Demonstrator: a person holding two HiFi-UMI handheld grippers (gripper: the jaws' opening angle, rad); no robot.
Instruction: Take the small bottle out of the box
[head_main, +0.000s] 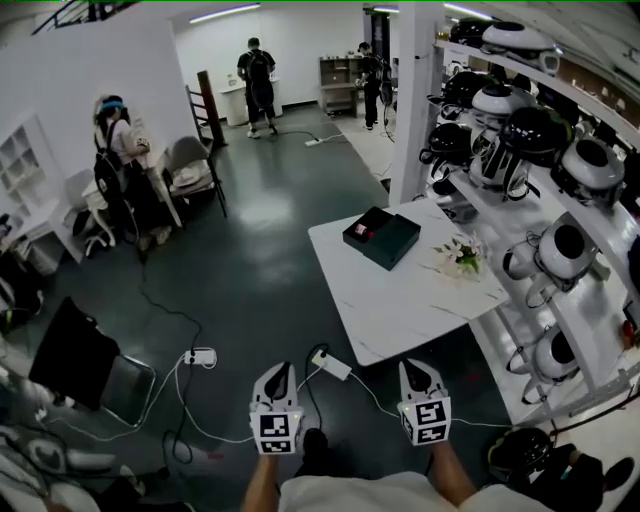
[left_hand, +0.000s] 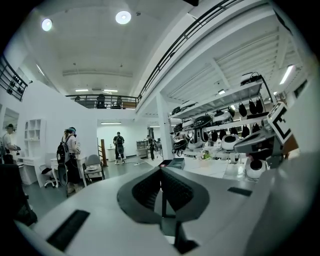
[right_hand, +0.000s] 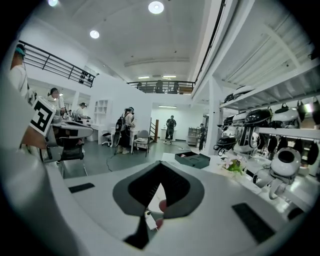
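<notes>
- Head view: the left gripper (head_main: 277, 372) and the right gripper (head_main: 417, 368) are held low and side by side over the dark floor (head_main: 250, 280), short of the white table (head_main: 400, 300)
- In the left gripper view its fingers (left_hand: 175, 189) are seen pressed together, with nothing between them
- In the right gripper view its fingers (right_hand: 176, 186) are seen closed tip to tip, with nothing gripped
- A white power strip (head_main: 331, 364) is seen on the floor just ahead of the grippers
- The box (head_main: 381, 238) is set open on the table's far part, well apart from both grippers; the small bottle (head_main: 365, 232) is made out only as a reddish spot inside it
- A flower sprig (head_main: 462, 256) is laid right of the box
- Shelves (head_main: 560, 200) along the right are filled with rounded robot heads
</notes>
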